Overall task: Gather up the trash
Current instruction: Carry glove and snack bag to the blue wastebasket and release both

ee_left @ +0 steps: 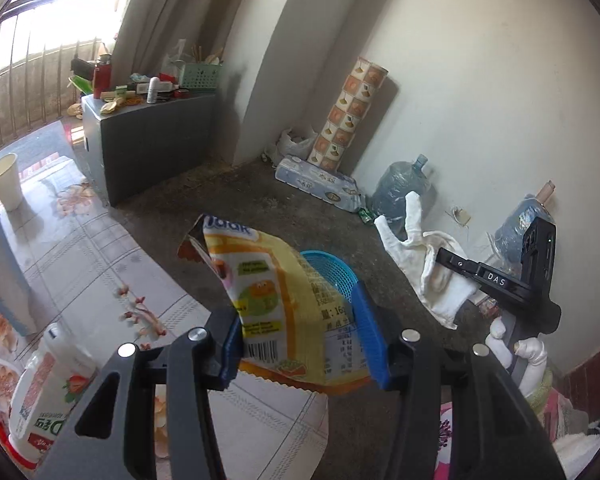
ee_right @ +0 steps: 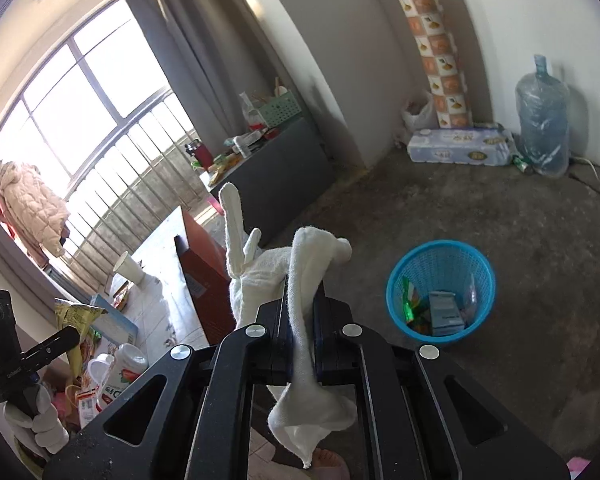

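Observation:
A yellow snack bag [ee_left: 268,280] with a torn top sits between the blue pads of my left gripper [ee_left: 300,320], which is shut on it above the table's edge. Behind the bag, on the floor, a blue mesh basket [ee_left: 332,272] is partly hidden. My right gripper [ee_right: 302,300] is shut on a limp white glove [ee_right: 260,276] that droops over both sides of its fingers. In the right wrist view the basket [ee_right: 480,276] stands on the floor to the right, with wrappers and a small box inside. The left gripper [ee_right: 74,332] and its bag [ee_right: 78,314] show at far left.
A table with a floral cloth [ee_left: 80,248] carries a paper cup [ee_left: 6,182], a milk bottle [ee_left: 48,384] and a blue box [ee_left: 0,264]. A grey cabinet [ee_left: 152,140], a tissue pack [ee_right: 460,146] and a water jug [ee_right: 544,120] line the walls. A foot [ee_right: 328,462] is below.

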The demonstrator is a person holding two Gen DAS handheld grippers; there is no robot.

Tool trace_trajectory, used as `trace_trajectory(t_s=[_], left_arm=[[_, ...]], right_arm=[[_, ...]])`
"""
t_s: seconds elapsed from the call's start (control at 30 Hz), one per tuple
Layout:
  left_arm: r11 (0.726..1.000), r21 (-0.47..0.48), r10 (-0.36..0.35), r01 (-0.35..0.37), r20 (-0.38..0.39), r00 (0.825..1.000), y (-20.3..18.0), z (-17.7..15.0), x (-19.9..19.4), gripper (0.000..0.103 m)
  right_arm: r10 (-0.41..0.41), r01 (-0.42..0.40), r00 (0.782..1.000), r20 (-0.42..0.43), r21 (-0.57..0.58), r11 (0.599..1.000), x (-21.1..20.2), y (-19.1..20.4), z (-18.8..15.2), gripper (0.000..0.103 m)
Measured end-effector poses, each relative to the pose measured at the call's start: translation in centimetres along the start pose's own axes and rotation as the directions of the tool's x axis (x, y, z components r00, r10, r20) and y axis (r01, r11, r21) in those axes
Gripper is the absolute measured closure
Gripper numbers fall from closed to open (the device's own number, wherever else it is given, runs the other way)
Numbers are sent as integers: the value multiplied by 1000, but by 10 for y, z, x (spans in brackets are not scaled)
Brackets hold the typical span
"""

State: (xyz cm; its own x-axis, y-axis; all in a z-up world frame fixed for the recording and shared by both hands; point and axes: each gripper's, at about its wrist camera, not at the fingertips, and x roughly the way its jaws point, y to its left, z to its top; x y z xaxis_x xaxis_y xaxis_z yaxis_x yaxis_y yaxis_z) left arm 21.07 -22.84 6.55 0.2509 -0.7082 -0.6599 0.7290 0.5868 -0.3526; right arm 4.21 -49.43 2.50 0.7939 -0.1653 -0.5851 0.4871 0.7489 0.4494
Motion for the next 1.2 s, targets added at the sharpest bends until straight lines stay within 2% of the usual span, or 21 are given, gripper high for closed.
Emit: trace_trajectory(t_s=[0.13, 0.33, 0.43, 0.47, 0.5, 0.53, 0.57, 0.6, 0.63, 0.7, 0.73, 0.8, 0.9, 1.03, 1.2], left_arm=[[998, 41, -44, 50, -135, 990, -31, 24, 89, 54], [993, 64, -73, 97, -306, 949, -63, 51, 229, 54], [994, 73, -58, 87, -336, 940, -77, 60, 290, 53], [994, 77, -42, 72, -334, 942, -80, 62, 308, 52], [995, 78, -31, 60, -328, 944, -84, 64, 325, 48], [995, 81, -25, 54, -326, 945, -85, 64, 342, 39], [996, 78, -18, 46, -331, 943, -85, 64, 359, 35], [997, 63, -13, 35, -334, 943, -85, 64, 374, 30], [999, 44, -8, 24, -341, 940, -84, 62, 387, 29], [1000, 8, -13, 17, -361, 933, -81, 60, 404, 28], [1000, -10, -16, 14, -360, 933, -79, 59, 407, 28], [999, -41, -34, 22, -335, 942, -75, 57, 404, 26], [998, -29, -63, 56, -323, 944, -74, 58, 394, 26], [998, 0, -61, 64, -290, 955, -82, 63, 384, 21], [994, -89, -83, 60, -274, 958, -83, 75, 397, 16]], right_arm=[[-57, 64, 997, -55, 129, 990, 35, -57, -3, 97], [-67, 118, 984, -167, 314, 942, 103, -148, -7, 97], [-53, 139, 973, -226, 384, 913, 142, -188, -6, 94], [-54, 150, 971, -235, 411, 899, 155, -198, -4, 92], [-63, 164, 968, -241, 427, 889, 165, -207, -3, 91], [-60, 169, 967, -246, 448, 878, 178, -216, -1, 83], [-53, 170, 967, -249, 478, 862, 188, -226, -1, 75], [-39, 163, 968, -246, 508, 846, 199, -235, -1, 61], [-22, 151, 971, -239, 537, 830, 209, -243, -1, 55], [-41, 169, 972, -231, 568, 805, 219, -254, -3, 54], [-47, 168, 974, -220, 573, 802, 219, -256, -4, 50], [-60, 166, 979, -197, 588, 792, 216, -259, -7, 46], [-66, 159, 983, -174, 600, 784, 209, -262, -11, 46], [-72, 146, 987, -144, 617, 773, 201, -267, -9, 46], [-60, 107, 994, -95, 623, 775, 184, -268, -2, 46]])
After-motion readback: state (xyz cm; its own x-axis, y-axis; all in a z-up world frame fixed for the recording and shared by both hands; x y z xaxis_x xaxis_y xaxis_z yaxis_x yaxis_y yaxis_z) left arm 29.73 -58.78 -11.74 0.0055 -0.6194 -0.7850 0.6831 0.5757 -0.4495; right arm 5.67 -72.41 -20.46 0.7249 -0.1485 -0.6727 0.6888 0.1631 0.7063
